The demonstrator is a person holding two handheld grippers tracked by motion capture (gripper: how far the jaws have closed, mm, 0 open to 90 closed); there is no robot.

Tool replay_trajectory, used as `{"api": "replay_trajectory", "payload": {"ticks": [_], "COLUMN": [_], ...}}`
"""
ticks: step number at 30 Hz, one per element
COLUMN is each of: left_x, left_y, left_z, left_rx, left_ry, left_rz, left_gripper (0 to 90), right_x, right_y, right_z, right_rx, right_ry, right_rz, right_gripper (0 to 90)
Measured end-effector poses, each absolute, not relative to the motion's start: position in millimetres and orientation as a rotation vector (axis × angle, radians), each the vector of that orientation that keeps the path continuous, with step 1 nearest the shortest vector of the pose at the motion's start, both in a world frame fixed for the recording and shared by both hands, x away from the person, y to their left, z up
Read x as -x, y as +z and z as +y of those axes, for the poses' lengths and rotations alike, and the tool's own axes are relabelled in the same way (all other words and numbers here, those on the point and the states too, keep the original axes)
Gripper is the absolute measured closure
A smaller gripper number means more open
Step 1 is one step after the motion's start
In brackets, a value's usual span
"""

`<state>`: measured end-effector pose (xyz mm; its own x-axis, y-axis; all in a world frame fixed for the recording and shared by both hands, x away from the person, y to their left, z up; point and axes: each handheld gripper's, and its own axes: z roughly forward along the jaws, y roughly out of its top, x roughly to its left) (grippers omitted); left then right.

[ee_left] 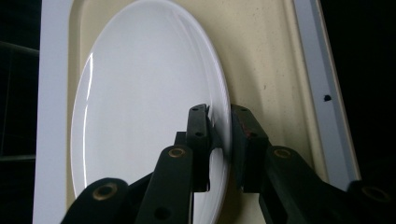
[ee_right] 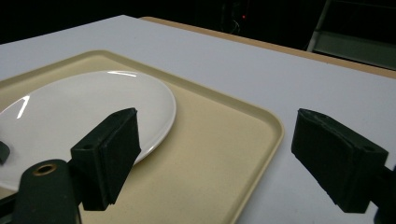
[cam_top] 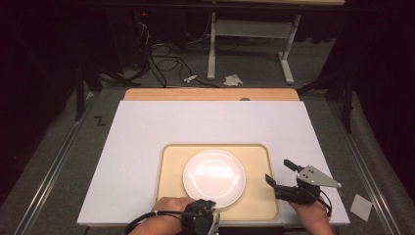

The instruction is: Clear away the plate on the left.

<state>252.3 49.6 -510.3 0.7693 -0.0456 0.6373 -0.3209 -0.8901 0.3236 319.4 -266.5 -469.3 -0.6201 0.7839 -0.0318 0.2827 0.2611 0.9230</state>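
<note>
Plate [cam_top: 214, 177] sits flat in the middle of the beige tray [cam_top: 169, 164], and the tray sits on the white desk [cam_top: 137, 132] toward its near edge, a bit right of centre. My read: the tray keeps the plate in one known spot, and the plate's raised rim gives thin jaws something to pinch from the side.

Left tongs [ee_left: 218, 122] come in over the tray's near edge and straddle the plate's near rim, one jaw above the rim, one outside/below it. The gap is narrow, barely wider than the rim. In the left gripper view the inner pad looks to be touching the rim while the outer pad shows a sliver of gap, so I judge this not a firm clamp. The plate lies flat, not lifted.

Right tongs [cam_top: 281, 173] hover over the tray's near right corner, jaws spread wide, nothing between them, touching nothing. The right gripper view has the tray's edge running between its jaws, with the plate off to one side. Likely parked as the spare hand.
</note>
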Motion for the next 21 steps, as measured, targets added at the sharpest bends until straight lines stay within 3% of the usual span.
{"api": "replay_trajectory", "payload": {"ticks": [13,21], "left_x": [-255.5,-254.4], "left_y": [-495.3,-483.7], "left_z": [58.1,65.3], "left_rx": [-2.486,-2.437], "left_ry": [0.835,0.852], "left_rz": [-0.198,-0.171], "left_gripper": [57.9,57.2], "right_x": [-318.7,-318.9], "right_y": [-469.6,-469.7], "right_z": [-265.6,-266.4], "right_rx": [-0.971,-0.964], "right_ry": [1.341,1.340], "right_rz": [2.046,2.044], "right_gripper": [16.5,16.5]}}
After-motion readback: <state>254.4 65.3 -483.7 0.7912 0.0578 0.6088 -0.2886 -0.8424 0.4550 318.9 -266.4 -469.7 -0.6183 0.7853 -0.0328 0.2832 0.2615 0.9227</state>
